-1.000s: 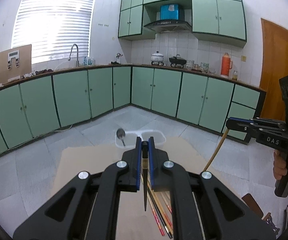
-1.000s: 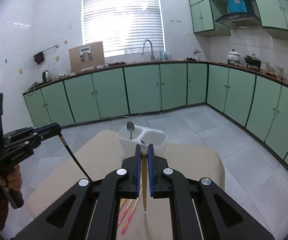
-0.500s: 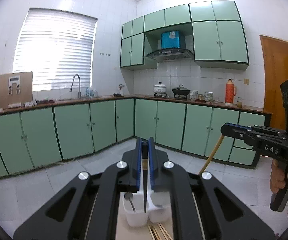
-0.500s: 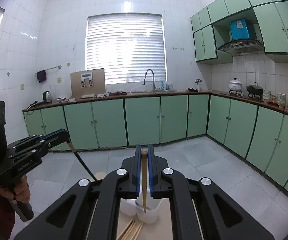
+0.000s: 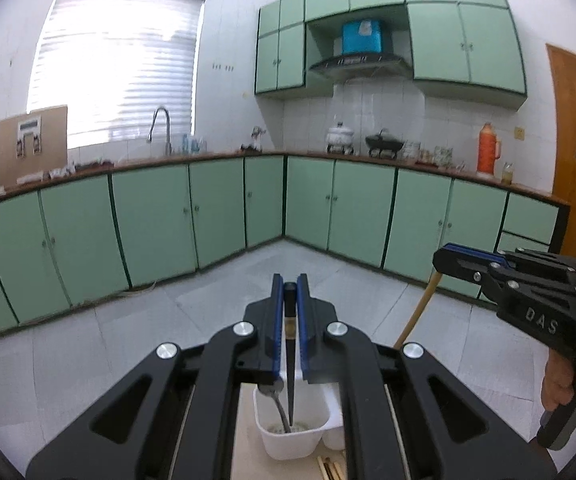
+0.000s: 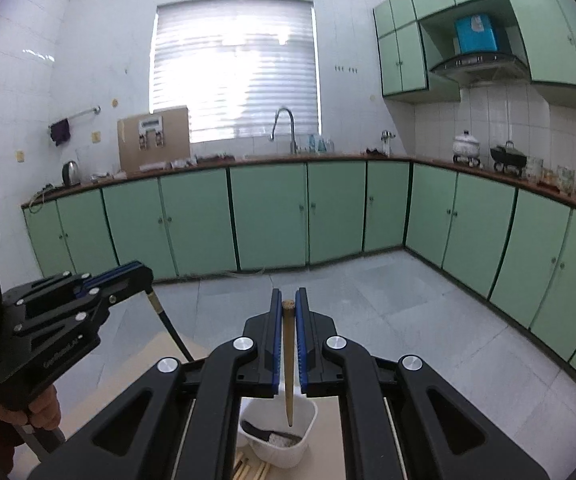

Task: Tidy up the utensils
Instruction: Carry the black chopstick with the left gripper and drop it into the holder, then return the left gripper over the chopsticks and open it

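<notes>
We clench a black chopstick in our left gripper and a tan chopstick in our right gripper, their tips seemingly over the white holder below.

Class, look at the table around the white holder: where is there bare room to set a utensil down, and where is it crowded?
Bare tabletop lies left of the white holder, out to the table's left edge. It is crowded on the holder's near side, where loose chopsticks lie, and in the compartment holding the spoon.
</notes>
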Demonstrator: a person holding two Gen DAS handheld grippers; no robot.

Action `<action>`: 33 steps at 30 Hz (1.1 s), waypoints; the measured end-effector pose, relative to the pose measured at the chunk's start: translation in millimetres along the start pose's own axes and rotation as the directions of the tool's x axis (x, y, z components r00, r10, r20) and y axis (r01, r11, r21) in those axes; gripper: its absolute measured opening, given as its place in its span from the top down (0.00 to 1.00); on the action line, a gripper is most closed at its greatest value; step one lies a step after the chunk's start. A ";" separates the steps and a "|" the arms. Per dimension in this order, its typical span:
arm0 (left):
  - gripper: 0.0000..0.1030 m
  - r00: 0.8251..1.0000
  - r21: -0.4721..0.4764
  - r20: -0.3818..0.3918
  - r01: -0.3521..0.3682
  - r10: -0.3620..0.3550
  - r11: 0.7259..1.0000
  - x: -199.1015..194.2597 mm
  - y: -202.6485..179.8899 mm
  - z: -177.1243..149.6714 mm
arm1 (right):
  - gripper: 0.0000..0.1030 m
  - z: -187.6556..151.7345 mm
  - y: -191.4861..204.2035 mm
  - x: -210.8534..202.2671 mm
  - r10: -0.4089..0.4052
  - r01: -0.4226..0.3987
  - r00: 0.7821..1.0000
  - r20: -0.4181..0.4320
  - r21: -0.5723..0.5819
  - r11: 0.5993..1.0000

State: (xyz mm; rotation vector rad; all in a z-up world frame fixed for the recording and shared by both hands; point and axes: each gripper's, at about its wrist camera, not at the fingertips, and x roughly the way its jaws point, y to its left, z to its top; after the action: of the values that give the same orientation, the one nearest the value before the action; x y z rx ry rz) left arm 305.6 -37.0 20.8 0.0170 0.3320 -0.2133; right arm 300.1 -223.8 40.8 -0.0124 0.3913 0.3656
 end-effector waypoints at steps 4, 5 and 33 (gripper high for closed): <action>0.94 0.999 0.003 -0.049 -0.004 0.004 1.000 16.3 6.0 -14.8 | 0.93 -15.1 1.3 11.8 0.000 0.000 0.999 -0.042 -0.012 1.000; 0.94 0.998 0.004 -0.058 -0.007 0.008 1.000 18.6 7.1 -17.2 | 0.93 -18.8 1.5 13.8 -0.001 0.000 0.999 -0.054 -0.014 1.000; 0.14 0.994 -0.004 -0.083 -0.070 0.069 0.998 -103.0 7.9 -120.4 | 0.11 -124.5 12.0 -83.1 -0.104 0.108 0.993 -0.048 0.091 0.990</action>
State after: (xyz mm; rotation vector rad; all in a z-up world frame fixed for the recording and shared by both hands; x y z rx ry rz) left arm 173.4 -1.9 -59.7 0.0301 0.4138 -0.1428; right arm 178.2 -251.4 -42.6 0.0497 0.4483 0.2420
